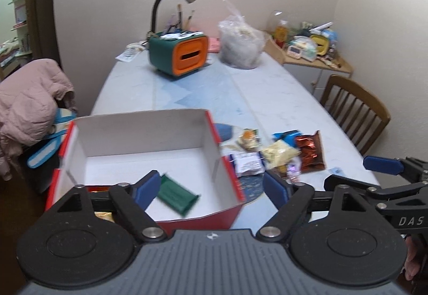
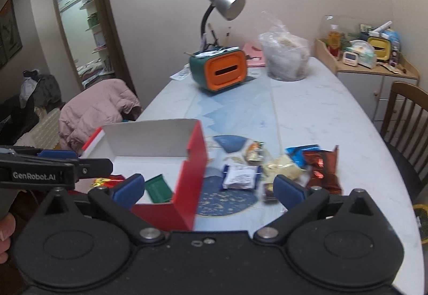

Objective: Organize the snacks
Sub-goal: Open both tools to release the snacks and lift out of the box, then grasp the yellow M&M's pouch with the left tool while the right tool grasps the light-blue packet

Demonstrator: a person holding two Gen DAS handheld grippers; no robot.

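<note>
Two wrist views of a snack-sorting scene. The near wall of the red box [image 1: 227, 212] is partly cut off behind the left hand-held gripper [image 1: 211, 189], and a red-and-gold wrapper [image 2: 105, 181] in the box's near left corner is mostly hidden by the gripper bodies. The green packet [image 1: 178, 194] is blurred, its print unreadable. It lies flat on the box floor near the front wall, with its long axis running diagonally from near-right to far-left in the left wrist view. Loose snacks sit on the surface [image 1: 267, 97] just right of the box: a white-labelled blue packet [image 2: 240, 176], a yellowish bag [image 2: 283, 168] and a copper foil packet [image 2: 323, 172]; a small dark item [image 2: 268, 192] beside them is too blurred to identify. Both tools angle downward. The left hand-held gripper has its jaws spread wide above the box's near edge, nothing between them. The right hand-held gripper [image 2: 208, 189] is likewise wide apart and empty, straddling the box's right wall. Only fingertips of each holding hand [image 2: 5, 230] show at the frame edges
</note>
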